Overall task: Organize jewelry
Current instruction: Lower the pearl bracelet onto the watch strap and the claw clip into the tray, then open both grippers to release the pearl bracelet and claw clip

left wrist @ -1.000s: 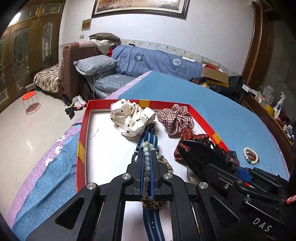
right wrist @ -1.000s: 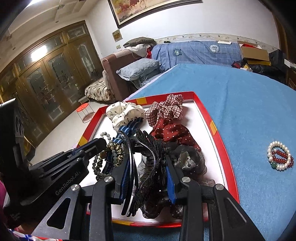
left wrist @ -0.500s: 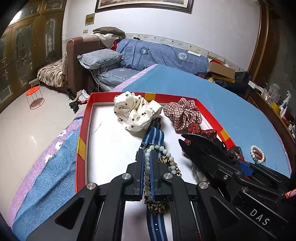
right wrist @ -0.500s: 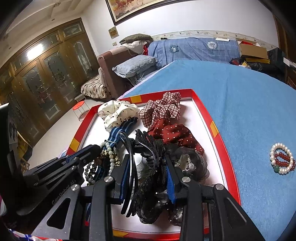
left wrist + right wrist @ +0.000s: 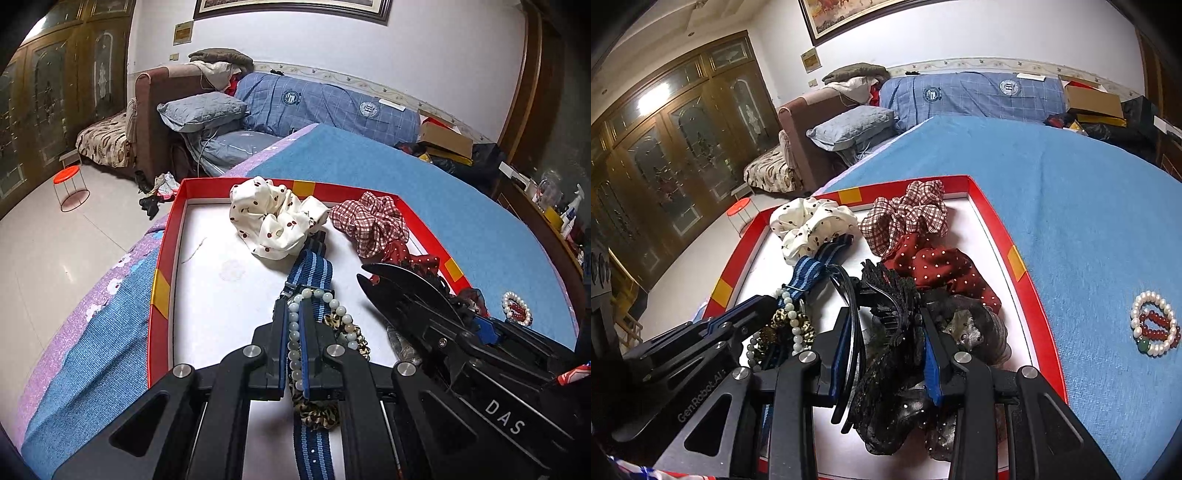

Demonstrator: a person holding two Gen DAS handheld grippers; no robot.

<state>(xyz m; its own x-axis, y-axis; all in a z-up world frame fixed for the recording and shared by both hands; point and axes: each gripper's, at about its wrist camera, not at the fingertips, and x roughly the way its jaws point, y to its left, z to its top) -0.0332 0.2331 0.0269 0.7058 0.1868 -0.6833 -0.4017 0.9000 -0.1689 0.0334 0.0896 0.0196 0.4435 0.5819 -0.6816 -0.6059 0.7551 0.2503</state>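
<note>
1. Two tongs over the red tray (image 5: 162, 295): your left tongs (image 5: 293, 314) are clamped on the pale bead bracelet (image 5: 294, 339) above its middle.
2. Your right tongs (image 5: 886, 325) are clamped on the black lace headband (image 5: 897, 295).
3. One pearl-and-red bracelet (image 5: 1154, 325) lies on the blue bed (image 5: 1089, 221), beyond the tray's right edge.

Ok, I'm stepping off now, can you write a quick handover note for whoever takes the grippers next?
Left gripper: shut on the pale bead bracelet, over the red tray.
Right gripper: jaws around the black hair accessories in the tray; grip unclear.
In the tray: white scrunchie, plaid scrunchie, red dotted scrunchie, blue striped strap, leopard scrunchie.
Left: pearl and red bead bracelets lie outside on the blue cover.
</note>
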